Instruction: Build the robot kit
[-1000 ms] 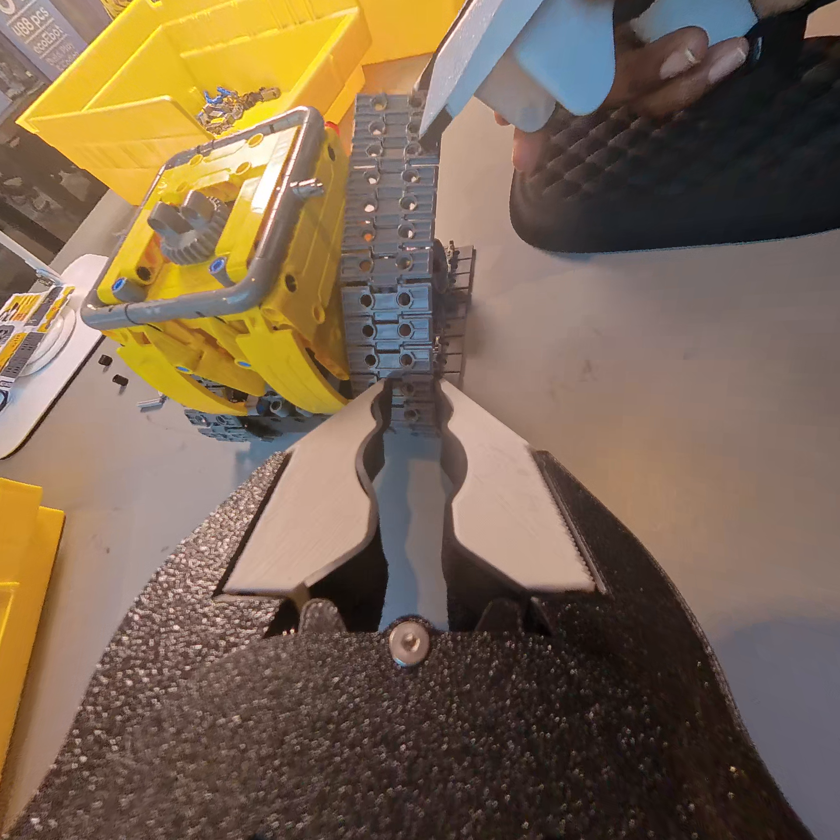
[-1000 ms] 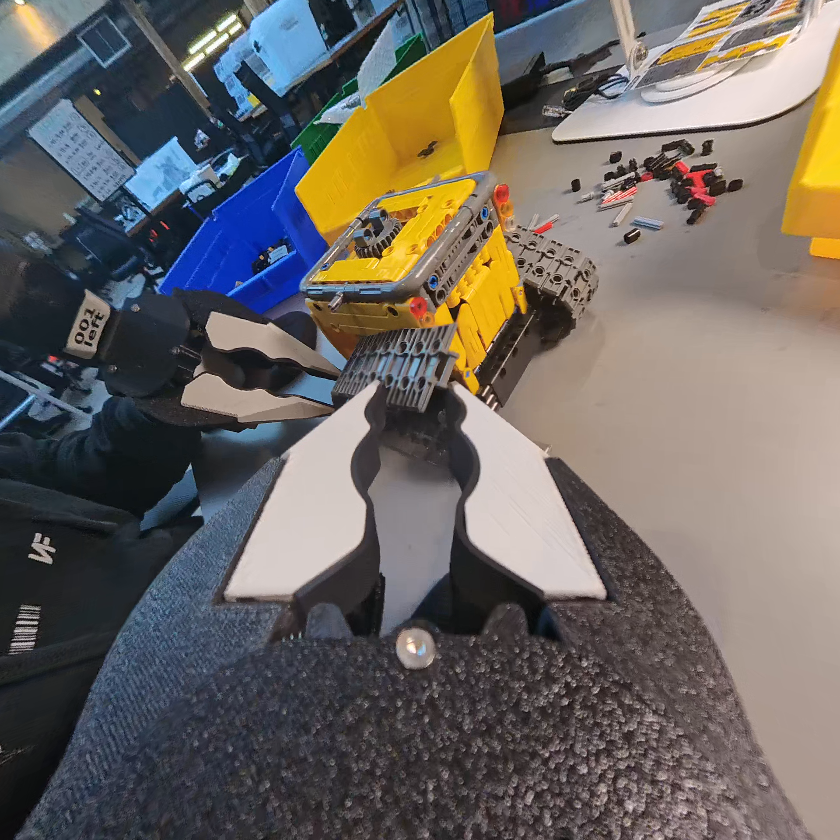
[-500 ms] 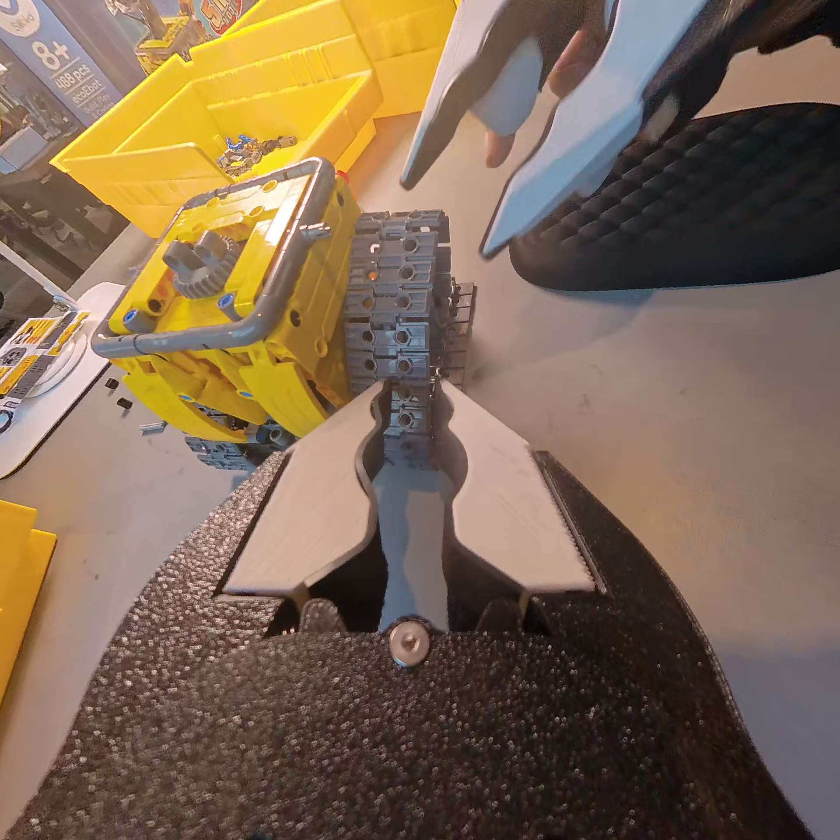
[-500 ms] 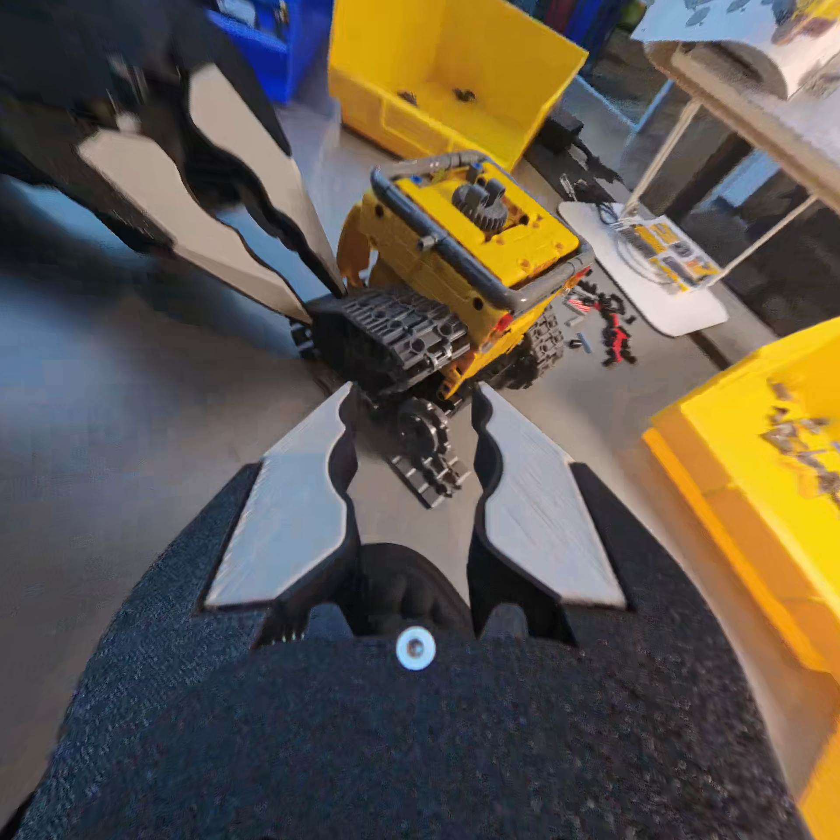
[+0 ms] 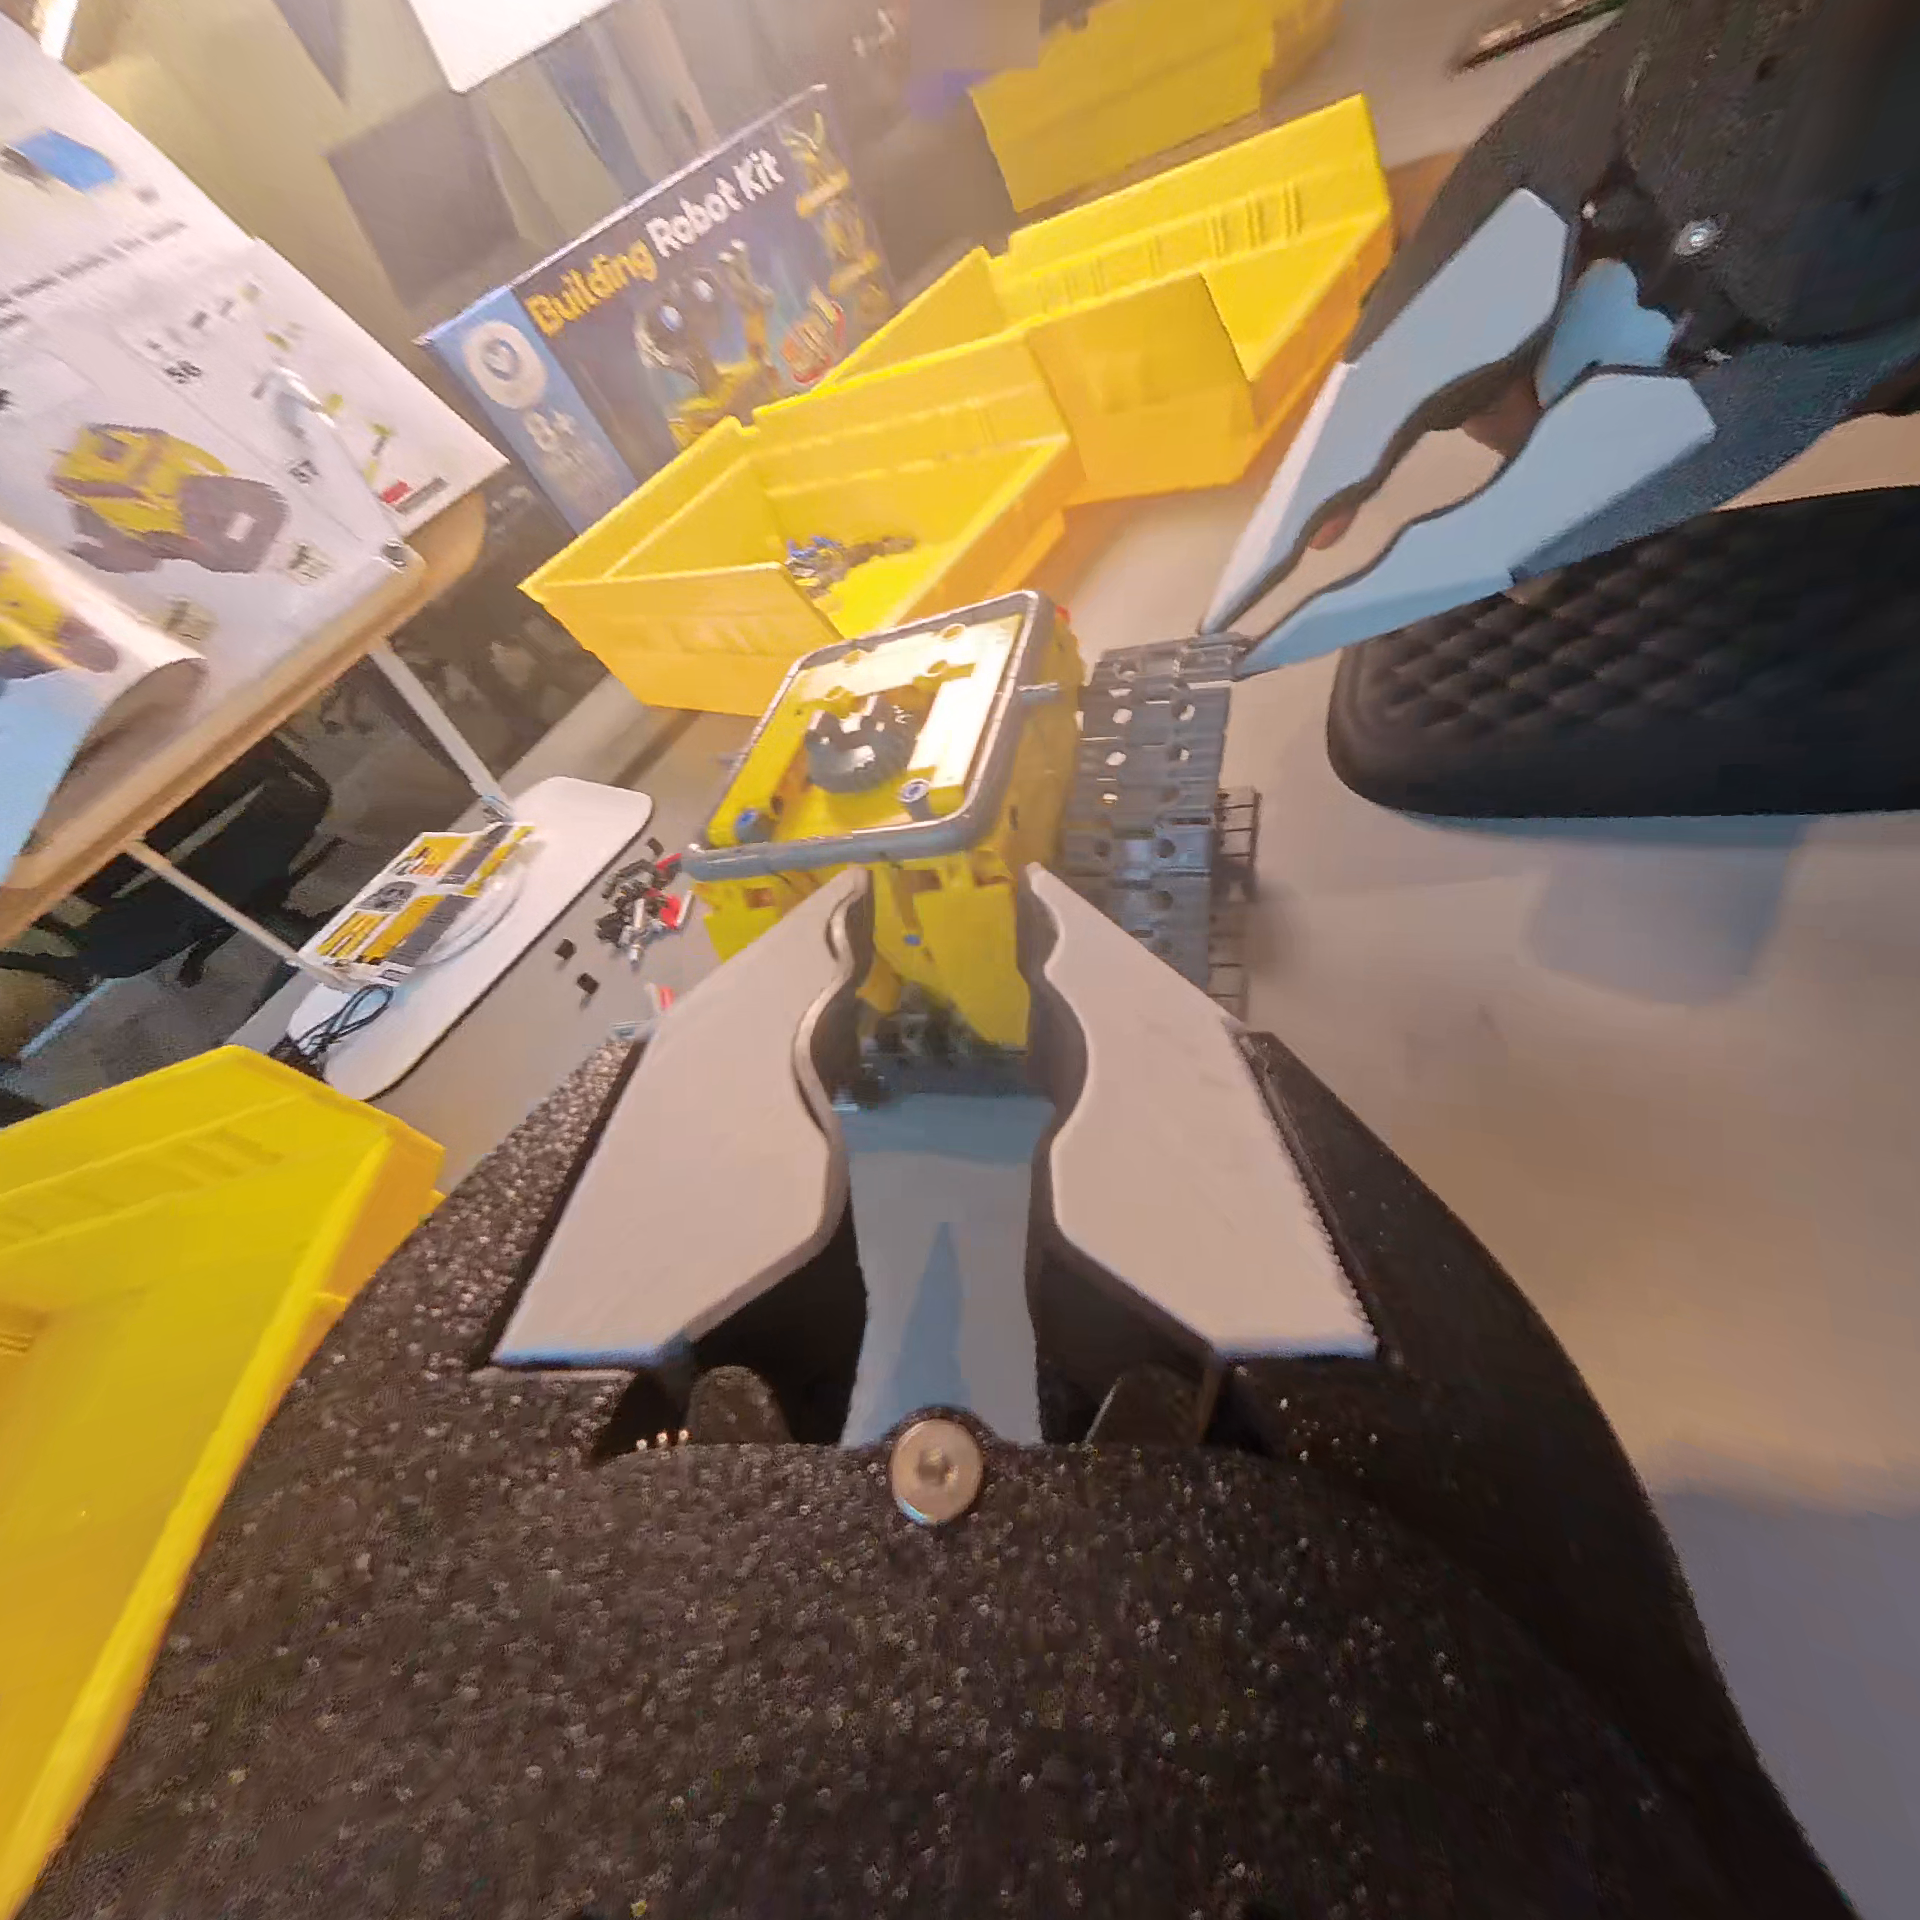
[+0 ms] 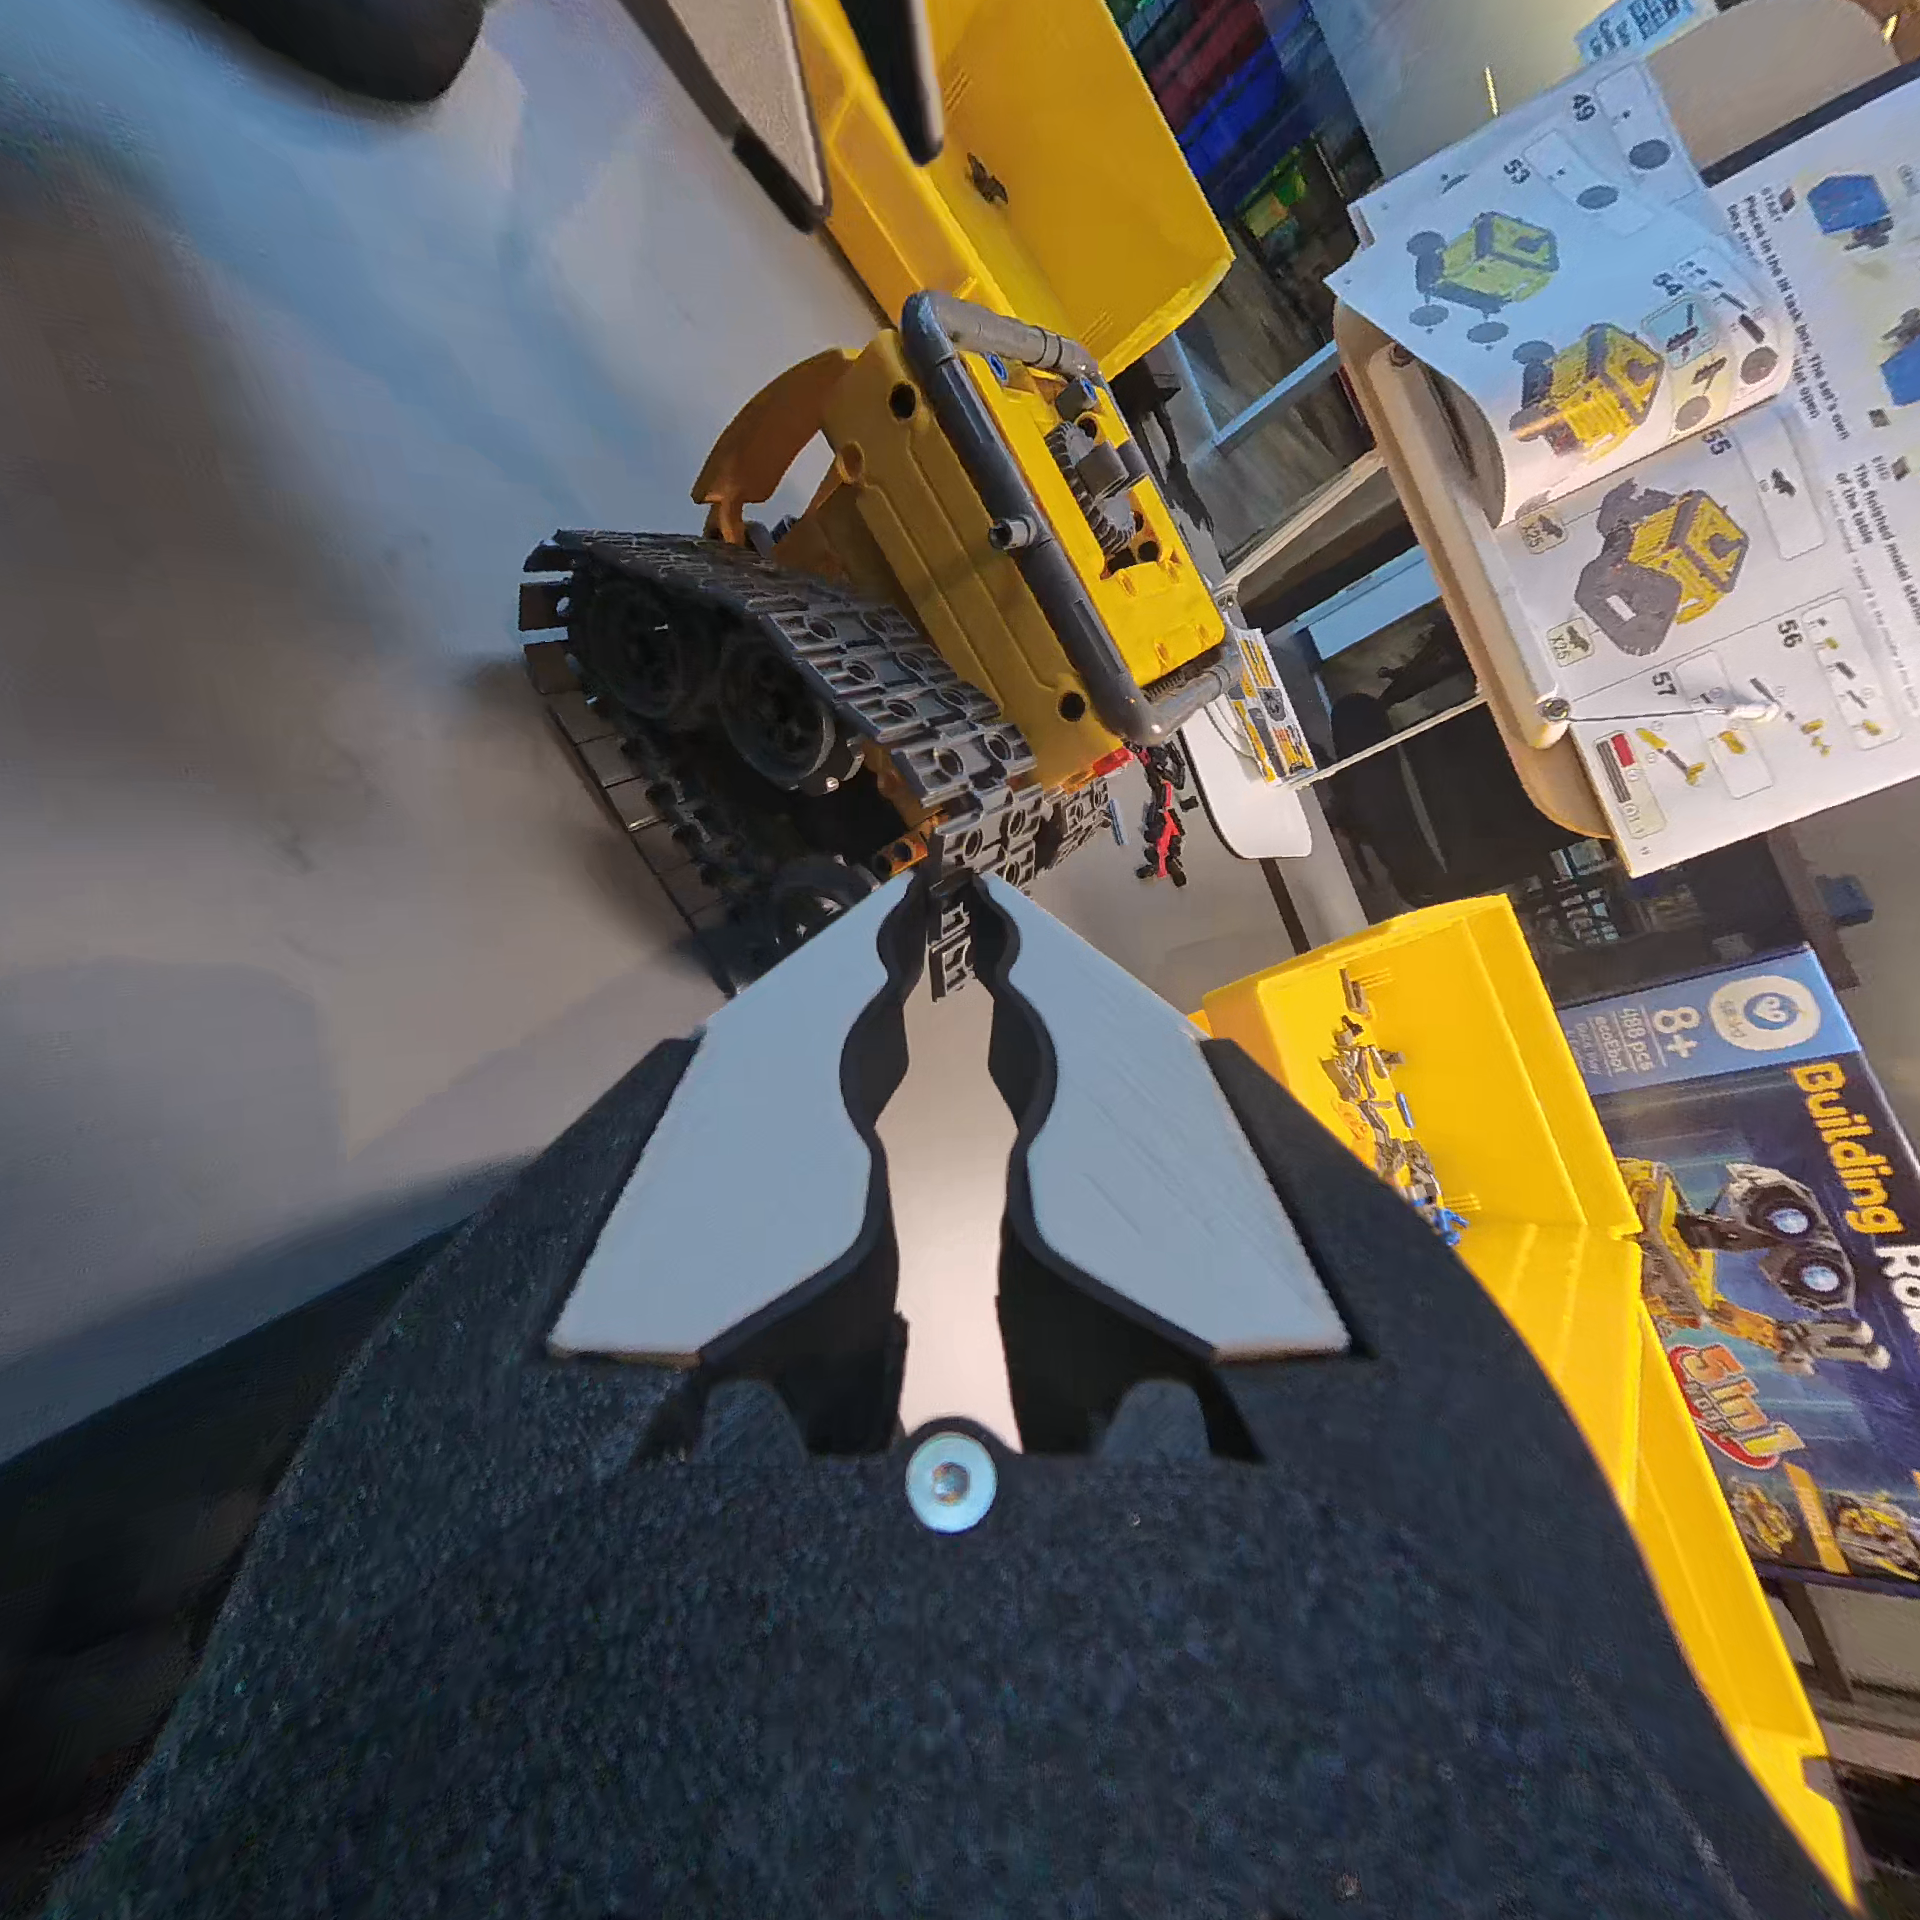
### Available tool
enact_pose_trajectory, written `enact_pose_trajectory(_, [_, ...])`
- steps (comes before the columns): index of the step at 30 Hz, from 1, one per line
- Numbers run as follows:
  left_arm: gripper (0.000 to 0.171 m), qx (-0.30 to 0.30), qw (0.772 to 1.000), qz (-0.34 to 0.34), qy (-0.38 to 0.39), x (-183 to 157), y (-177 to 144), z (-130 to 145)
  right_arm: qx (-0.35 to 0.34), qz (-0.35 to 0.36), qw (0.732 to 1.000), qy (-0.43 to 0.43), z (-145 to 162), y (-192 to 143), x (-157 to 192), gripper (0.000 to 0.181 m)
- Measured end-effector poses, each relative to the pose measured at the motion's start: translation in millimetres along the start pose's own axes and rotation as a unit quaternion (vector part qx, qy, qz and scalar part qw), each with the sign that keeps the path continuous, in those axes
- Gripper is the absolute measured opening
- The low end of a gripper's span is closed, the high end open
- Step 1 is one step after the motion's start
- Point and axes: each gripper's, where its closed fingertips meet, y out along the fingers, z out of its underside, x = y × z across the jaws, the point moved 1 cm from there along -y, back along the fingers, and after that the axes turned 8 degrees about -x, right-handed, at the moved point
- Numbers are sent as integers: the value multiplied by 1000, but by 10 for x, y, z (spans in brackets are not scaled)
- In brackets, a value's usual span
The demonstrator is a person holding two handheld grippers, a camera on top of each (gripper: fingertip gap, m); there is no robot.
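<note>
1. The left gripper point(image 5: 940, 914) has its jaws spread wide, straddling the near face of the yellow toy robot point(image 5: 914, 769); the yellow body sits between the fingertips, though I cannot tell whether they press on it.
2. The toy robot stands on the grey worktop point(image 5: 1558, 1091), its grey frame and black gear on top, and a grey track point(image 5: 1148, 769) running along its right side.
3. The right gripper point(image 6: 948, 894) has its jaws drawn narrow, pinching a short run of dark track links point(image 6: 956, 951) that hangs from the end of the track.
4. Seen from the left wrist view, the right gripper point(image 5: 1242, 639) comes in from the far right, its tips touching the far end of the track.
5. In the right wrist view the track point(image 6: 862, 686) wraps two black wheels point(image 6: 717, 686), and the toy appears tilted in the frame.
6. Yellow bins point(image 5: 810, 551) stand beyond the toy; another yellow bin point(image 5: 156, 1299) lies near left.
7. A blue kit box point(image 5: 675, 322) stands behind the bins, and an instruction booklet point(image 5: 156, 436) rests on a stand at far left.
8. Small loose parts point(image 5: 634, 914) lie scattered on the worktop left of the toy.
</note>
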Motion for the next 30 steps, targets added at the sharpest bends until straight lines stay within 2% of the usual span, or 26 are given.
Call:
enact_pose_trajectory(3, [49, 18, 1000, -16, -17, 2, 103, 65, 0, -11, 1000, -18, 6, -13, 2, 8])
enact_pose_trajectory(4, [52, 22, 999, -18, -21, -22, 150, 89, -1, -12, 1000, -26, -6, -25, -7, 7])
enact_pose_trajectory(7, [41, 65, 996, -52, 29, 11, 242, 244, -13, -6, 999, -38, -71, -73, -31, 6])
enact_pose_trajectory(9, [30, 68, 996, -50, 35, -37, 264, 262, -11, -7, 999, -37, -53, -88, -24, 7])
enact_pose_trajectory(17, [28, 72, 996, -50, 19, -49, 244, 267, -27, -24, 998, -59, -100, -156, 54, 5])
enact_pose_trajectory(30, [26, 67, 997, -27, 22, -60, 207, 273, 1, -52, 995, -81, 51, -69, 85, 5])
